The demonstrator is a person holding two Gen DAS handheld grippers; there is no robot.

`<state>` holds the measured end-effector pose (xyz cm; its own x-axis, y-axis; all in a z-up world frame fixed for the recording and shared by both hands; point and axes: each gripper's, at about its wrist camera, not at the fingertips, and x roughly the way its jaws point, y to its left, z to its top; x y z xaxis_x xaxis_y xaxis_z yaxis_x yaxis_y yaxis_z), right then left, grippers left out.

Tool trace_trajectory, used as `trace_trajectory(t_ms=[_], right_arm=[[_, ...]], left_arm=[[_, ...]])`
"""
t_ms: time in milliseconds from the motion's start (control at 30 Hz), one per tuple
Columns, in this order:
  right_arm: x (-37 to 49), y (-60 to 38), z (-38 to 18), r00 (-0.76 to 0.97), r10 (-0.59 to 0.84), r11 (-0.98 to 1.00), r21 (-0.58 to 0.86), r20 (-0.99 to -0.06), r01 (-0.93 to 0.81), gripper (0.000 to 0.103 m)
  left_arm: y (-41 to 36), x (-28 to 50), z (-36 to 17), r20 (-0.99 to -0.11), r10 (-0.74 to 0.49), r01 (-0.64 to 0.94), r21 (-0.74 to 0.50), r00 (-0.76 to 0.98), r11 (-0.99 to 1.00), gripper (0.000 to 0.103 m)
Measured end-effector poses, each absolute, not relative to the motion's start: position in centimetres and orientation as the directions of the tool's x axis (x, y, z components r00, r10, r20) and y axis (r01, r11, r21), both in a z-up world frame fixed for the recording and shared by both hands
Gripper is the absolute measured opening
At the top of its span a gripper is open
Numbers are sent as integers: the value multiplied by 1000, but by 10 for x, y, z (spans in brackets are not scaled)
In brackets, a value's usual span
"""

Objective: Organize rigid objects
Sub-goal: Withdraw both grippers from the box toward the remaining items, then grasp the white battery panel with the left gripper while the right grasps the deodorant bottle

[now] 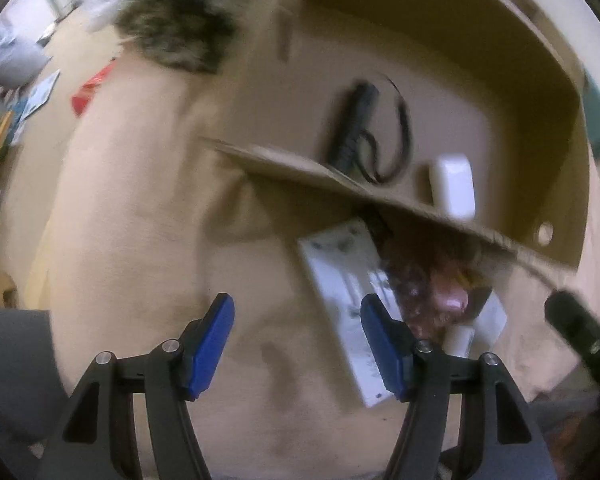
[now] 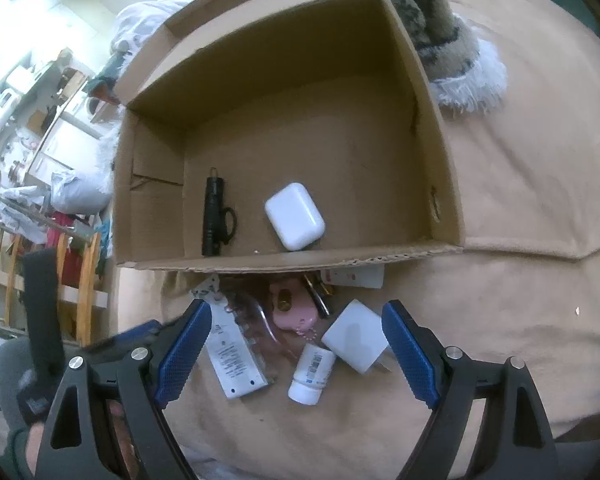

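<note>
Both tools are spread wide and hold nothing: the right gripper (image 2: 296, 354) hangs over a small heap of things on the tan blanket (image 2: 520, 240), and the left gripper (image 1: 296, 346) sits low beside the same heap.

The cardboard box (image 2: 440, 152) is the landmark. Its near flap (image 2: 300, 260) lies out over the heap and hides part of it, so a finger closing there could catch the flap, drag the box, or nudge the things farther under it. The heap is crowded: the white bottle (image 2: 311, 374) lies touching the white charger block (image 2: 356, 336), and the long white remote (image 2: 232, 354) lies just beside the pink keyring (image 2: 294, 308). A grab at one could likely pinch or roll its neighbour. The soft blanket may let the bottle roll.

Inside the box, near the flap, lie a black torch (image 2: 214, 212) and a smooth white earbud case (image 2: 295, 216), apart from each other.
</note>
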<state>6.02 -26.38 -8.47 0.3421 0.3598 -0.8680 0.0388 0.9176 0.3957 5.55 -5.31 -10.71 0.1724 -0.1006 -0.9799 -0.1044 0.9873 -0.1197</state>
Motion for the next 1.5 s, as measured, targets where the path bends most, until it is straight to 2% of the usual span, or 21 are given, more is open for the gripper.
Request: trace_trajectory(t_ms=[167,267,400,467,500,567,733,767,833,867,900,933,1067,1367,1500], right_arm=[[64,-266,-87,344,354,918,394,-869,49,92],[66,-267,-88,343,359,915,400,-868,55,92],[68,-267,-89,340,357,916,398,-870,56,92],[68,-266,-89,338,357,916,397,-871,54,92],[69,-266,-89,336,357,917,396,-872,52,92],[69,-265,-90,332,358,918,394,-873,48,92],[65,-266,-102,256,459,872,487,-851,53,92],[63,-266,-107,230,483,859,508,-845,66,89],[61,-264,-118,169,517,839,536,-839,92,67],[59,-262,-124,136,529,833,543,-837,101,61],[57,-259,-128,112,524,839,535,-844,99,44],[56,-256,-130,98,502,856,510,-860,87,36],[57,-246,-142,59,436,895,439,-898,79,37],[61,-237,-166,-10,380,922,379,-925,79,37],[59,-232,-161,19,363,931,363,-932,42,30]], left_arm=[[-77,58,-120,-979,-145,-54,-154,144,987,63],[-78,57,-132,-979,-171,-90,-181,112,979,80],[-81,55,-139,-983,-153,-65,-160,102,985,80],[-81,55,-140,-984,-155,-61,-161,93,985,73],[-80,55,-140,-982,-169,-71,-175,85,982,61],[-78,57,-138,-978,-194,-73,-199,72,977,49],[-70,54,-134,-979,-199,-74,-203,51,976,44],[-63,55,-131,-980,-194,-78,-198,48,977,42],[-53,51,-129,-983,-178,-77,-182,49,980,41],[-49,49,-127,-986,-160,-74,-163,50,984,41],[-43,46,-125,-988,-144,-77,-147,50,986,41],[-39,44,-124,-990,-133,-88,-137,47,987,41],[-40,44,-126,-993,-115,-83,-117,30,990,41],[-49,69,-149,-998,-43,-82,-46,36,996,41],[-48,69,-148,-998,-50,-80,-53,46,995,41]])
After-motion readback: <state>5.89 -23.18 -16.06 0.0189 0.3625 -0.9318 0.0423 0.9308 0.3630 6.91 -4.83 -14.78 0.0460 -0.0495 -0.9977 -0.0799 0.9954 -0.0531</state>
